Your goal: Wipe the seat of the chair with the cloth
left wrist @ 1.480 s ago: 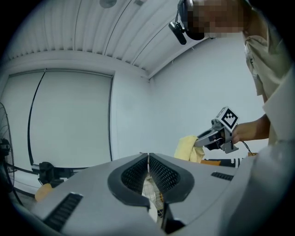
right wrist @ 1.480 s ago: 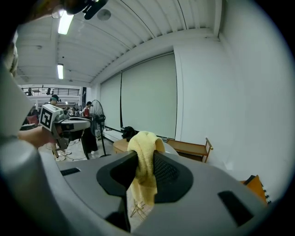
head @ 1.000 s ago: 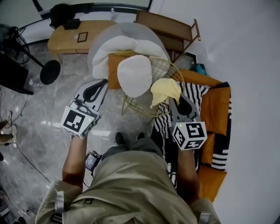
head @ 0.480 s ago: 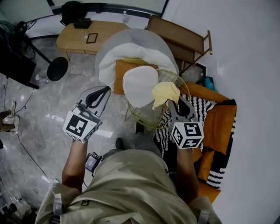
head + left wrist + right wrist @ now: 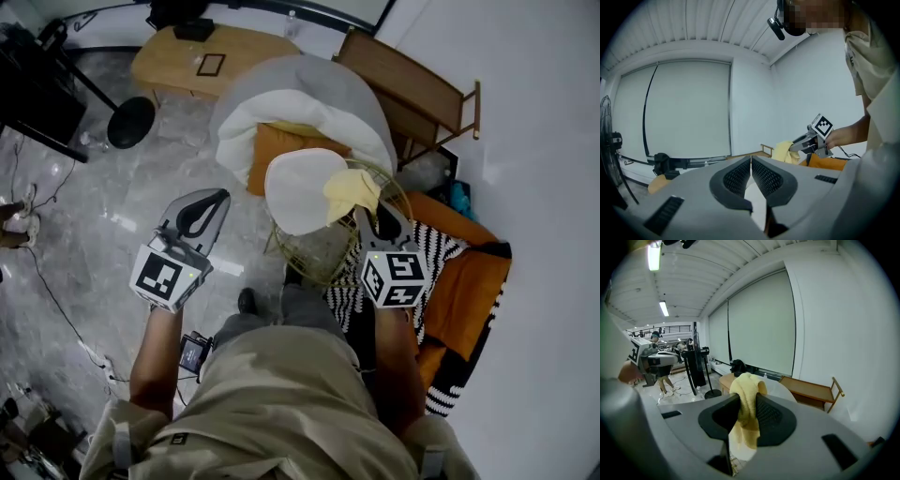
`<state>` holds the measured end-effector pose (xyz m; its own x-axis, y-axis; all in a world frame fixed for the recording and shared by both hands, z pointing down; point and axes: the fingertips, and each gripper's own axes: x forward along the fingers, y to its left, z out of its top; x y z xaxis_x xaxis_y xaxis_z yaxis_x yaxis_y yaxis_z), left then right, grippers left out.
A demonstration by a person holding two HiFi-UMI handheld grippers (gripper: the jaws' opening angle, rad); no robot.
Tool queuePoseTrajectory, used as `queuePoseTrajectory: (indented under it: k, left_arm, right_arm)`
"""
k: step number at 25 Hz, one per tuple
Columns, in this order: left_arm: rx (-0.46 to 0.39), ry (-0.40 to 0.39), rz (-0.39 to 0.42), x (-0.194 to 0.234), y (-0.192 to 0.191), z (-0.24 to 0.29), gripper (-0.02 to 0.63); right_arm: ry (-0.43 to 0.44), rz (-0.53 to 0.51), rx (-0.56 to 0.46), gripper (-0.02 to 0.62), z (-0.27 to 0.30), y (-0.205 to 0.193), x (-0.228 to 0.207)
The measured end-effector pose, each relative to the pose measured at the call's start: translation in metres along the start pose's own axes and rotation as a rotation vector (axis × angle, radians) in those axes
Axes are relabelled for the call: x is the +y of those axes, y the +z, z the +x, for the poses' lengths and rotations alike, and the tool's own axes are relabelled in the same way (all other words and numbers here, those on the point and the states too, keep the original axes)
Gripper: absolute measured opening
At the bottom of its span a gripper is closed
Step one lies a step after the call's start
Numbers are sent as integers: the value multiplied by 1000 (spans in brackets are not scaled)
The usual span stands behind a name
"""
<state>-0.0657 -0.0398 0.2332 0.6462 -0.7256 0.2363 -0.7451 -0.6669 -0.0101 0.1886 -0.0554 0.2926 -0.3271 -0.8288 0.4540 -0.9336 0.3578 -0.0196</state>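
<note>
A round gold wire chair (image 5: pixel 323 258) carries a white oval seat cushion (image 5: pixel 298 190) in the middle of the head view. My right gripper (image 5: pixel 370 208) is shut on a pale yellow cloth (image 5: pixel 352 190), which hangs bunched over the cushion's right edge. The same cloth (image 5: pixel 746 413) fills the gap between the jaws in the right gripper view. My left gripper (image 5: pixel 208 202) hovers left of the chair over the floor, jaws pressed together with nothing held; it also shows as left gripper (image 5: pixel 751 168).
A grey beanbag (image 5: pixel 309 94) with a white blanket and orange pillow (image 5: pixel 281 145) sits behind the chair. A wooden bench (image 5: pixel 412 89), low table (image 5: pixel 202 61), and an orange and striped cushion pile (image 5: pixel 469 281) lie around. Black stand base (image 5: pixel 129 122) on marble floor at left.
My right gripper has carried the cloth up and left, from beside the chair's right rim onto the cushion's edge. The head camera has shifted, so the whole scene sits lower.
</note>
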Motion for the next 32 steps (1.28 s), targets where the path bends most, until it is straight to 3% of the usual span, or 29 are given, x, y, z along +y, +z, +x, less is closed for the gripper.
queuePoseTrajectory:
  k: [7, 16, 24, 32]
  left_arm:
    - [110, 60, -53, 19, -58, 36, 26]
    - [203, 123, -143, 43, -159, 73, 26]
    - [194, 216, -224, 62, -220, 80, 26]
    - [249, 208, -262, 55, -248, 89, 26]
  right_arm:
    - [29, -39, 77, 100, 96, -44, -16]
    - [40, -155, 186, 101, 223, -140, -15]
    - [111, -313, 214, 101, 305, -201, 28]
    - [225, -350, 222, 103, 341, -221, 83]
